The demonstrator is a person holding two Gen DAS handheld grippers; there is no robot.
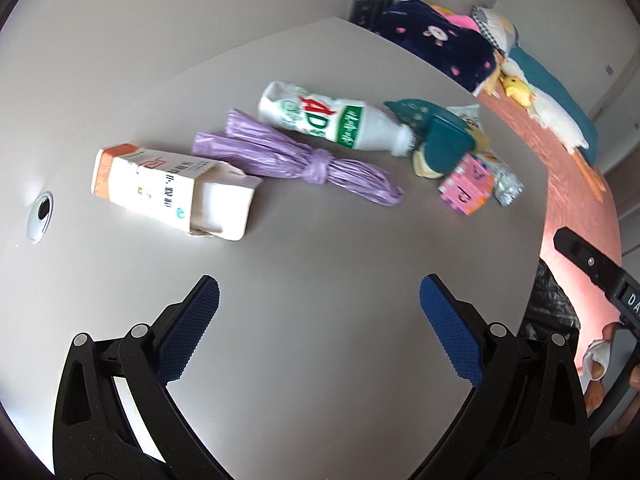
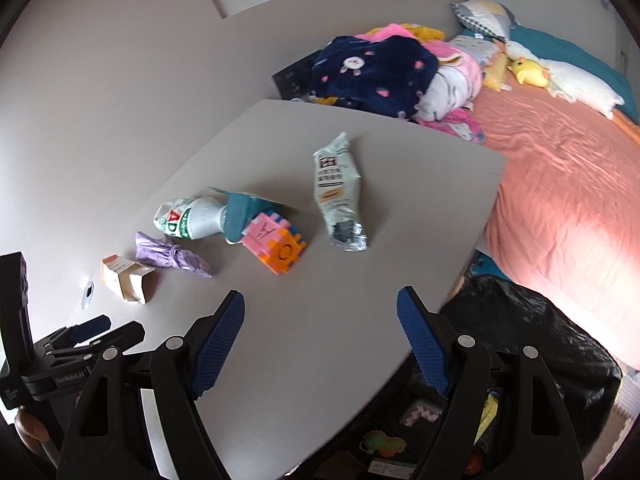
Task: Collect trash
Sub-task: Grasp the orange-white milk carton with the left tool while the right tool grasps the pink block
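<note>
On the grey table (image 1: 320, 248) lie an open white-and-orange carton (image 1: 172, 188), a knotted purple plastic bag (image 1: 296, 156), a crushed white bottle (image 1: 336, 120), a teal piece (image 1: 436, 136), a pink-and-orange foam cube (image 2: 278, 246) and a silver snack wrapper (image 2: 340, 196). My left gripper (image 1: 320, 300) hovers open over bare table, short of the carton. In the right wrist view my right gripper (image 2: 320, 316) also stands open, empty, near the table's right edge, with the left gripper (image 2: 92, 328) at its left.
A black bin bag (image 2: 532, 340) holding several items gapes below the table's right edge. Beyond lies a bed with a salmon cover (image 2: 560, 184), a heap of clothes (image 2: 380, 72) and soft toys. A round metal grommet (image 1: 40, 216) sits in the table.
</note>
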